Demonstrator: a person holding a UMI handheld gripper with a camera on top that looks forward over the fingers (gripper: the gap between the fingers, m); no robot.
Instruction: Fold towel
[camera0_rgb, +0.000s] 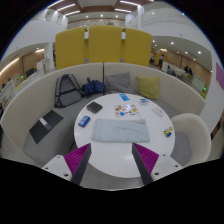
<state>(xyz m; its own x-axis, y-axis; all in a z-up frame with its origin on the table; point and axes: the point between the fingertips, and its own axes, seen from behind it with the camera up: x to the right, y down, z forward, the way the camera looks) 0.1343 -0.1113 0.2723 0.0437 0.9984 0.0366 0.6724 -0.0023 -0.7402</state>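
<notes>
Fingers (112, 160) apart, hovering above towel (121, 129) on round table (100, 148).

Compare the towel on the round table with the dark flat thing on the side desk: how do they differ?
The towel is light blue-grey; the dark thing is nearly black. The towel lies on the white round table, just ahead of the open tongs; the dark thing lies on the grey desk off to the side. The towel looks soft and a little rumpled; the dark thing looks stiff, with straight edges. Both lie flat, untouched by the tongs.
</notes>
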